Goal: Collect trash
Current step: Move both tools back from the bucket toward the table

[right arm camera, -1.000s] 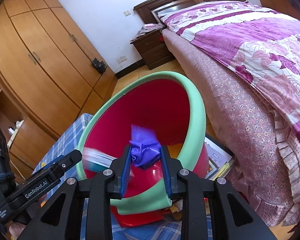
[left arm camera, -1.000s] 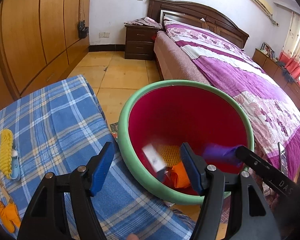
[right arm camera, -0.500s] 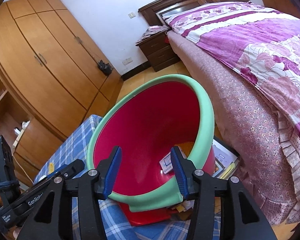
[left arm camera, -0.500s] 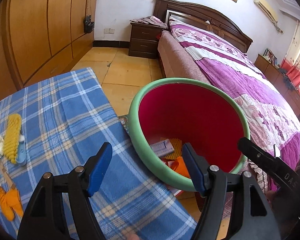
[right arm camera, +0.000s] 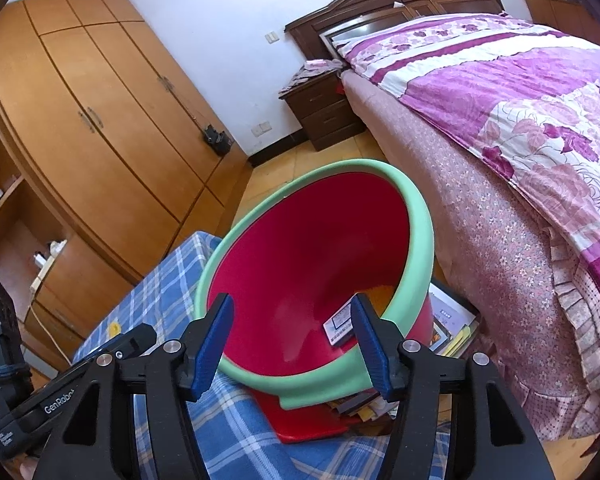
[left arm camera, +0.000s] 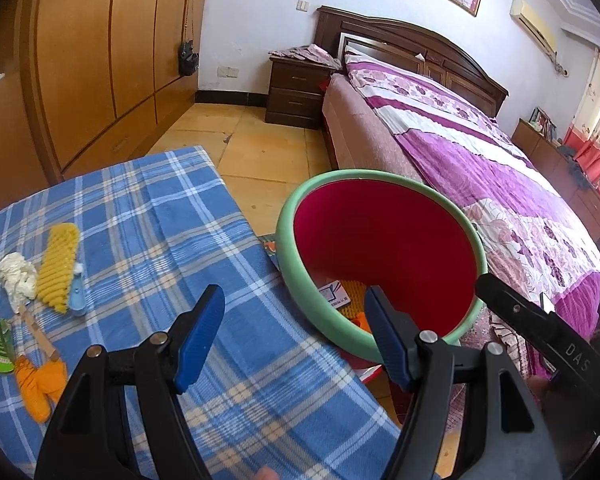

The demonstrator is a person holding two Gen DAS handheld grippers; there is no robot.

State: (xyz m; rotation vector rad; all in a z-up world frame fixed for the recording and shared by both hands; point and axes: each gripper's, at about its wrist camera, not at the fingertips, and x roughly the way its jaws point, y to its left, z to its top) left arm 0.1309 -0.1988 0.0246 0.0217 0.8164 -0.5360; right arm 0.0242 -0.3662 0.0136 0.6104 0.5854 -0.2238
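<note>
1. Right hand-held gripper (right arm camera: 292, 340) is hanging over the bin (right arm camera: 416, 236); jaws have just been opening, nothing btwn them.
2. Left hand-held gripper (left arm camera: 292, 340) is gaping empty, jaws apart, w/ trash (left arm camera: 58, 268) lying on the surface (left arm camera: 172, 220).

A purple floral bed (left arm camera: 480, 168), dark nightstand (left arm camera: 296, 92) and wooden wardrobe (left arm camera: 100, 60) line the room.

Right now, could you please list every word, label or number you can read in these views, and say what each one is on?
"GenRobo": on the left hand-held gripper, cut off by the right hand-held gripper.
"DAS": on the right hand-held gripper's body, cut off.
Small card in the red bin: print too small to read.
Books beside the bin: unreadable.
</note>
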